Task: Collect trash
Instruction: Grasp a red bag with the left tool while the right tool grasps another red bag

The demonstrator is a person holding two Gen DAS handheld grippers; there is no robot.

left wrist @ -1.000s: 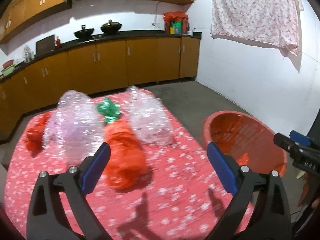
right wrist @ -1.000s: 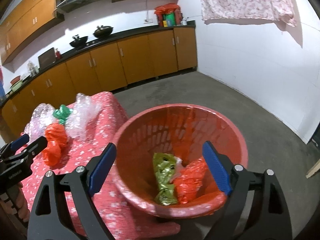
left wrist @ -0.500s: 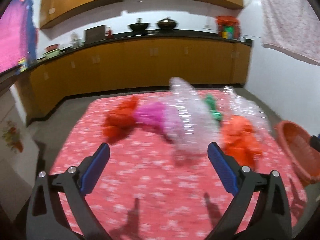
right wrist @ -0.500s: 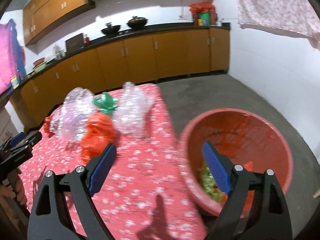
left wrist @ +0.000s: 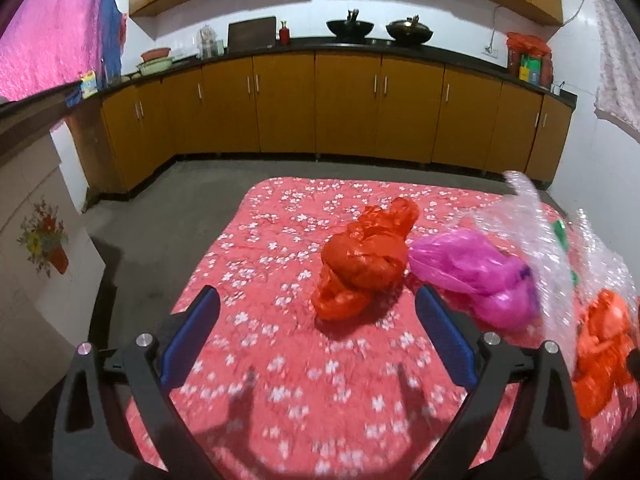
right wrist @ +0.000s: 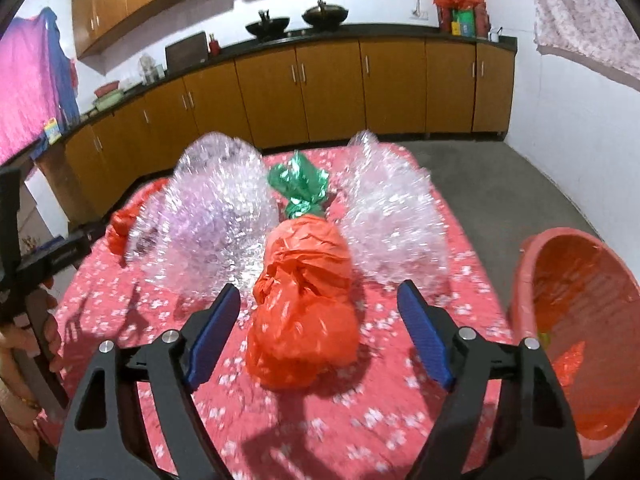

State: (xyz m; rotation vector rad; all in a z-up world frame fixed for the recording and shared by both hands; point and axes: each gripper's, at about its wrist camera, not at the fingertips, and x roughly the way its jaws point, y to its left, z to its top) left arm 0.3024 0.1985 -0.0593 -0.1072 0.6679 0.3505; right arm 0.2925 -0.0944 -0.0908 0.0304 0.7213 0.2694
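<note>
Red basket (right wrist: pixel 532 268) beside table, red and green scraps (right wrist: pixel 568 364) inside

Counted two orange-red bags (right wrist: pixel 306 300) (left wrist: pixel 366 258), two clear bubble-wrap bundles (right wrist: pixel 216 216) (right wrist: pixel 394 216), one pink bag (left wrist: pixel 476 276), one green foil wrapper (right wrist: pixel 300 188) and one red basket (right wrist: pixel 580 308). Two woks (left wrist: pixel 350 26) (left wrist: pixel 409 32) out back.

Glossy crinkled plastic bags (right wrist: pixel 304 300)

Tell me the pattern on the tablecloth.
The tablecloth is red with small white flowers, clearest in the left wrist view.
</note>
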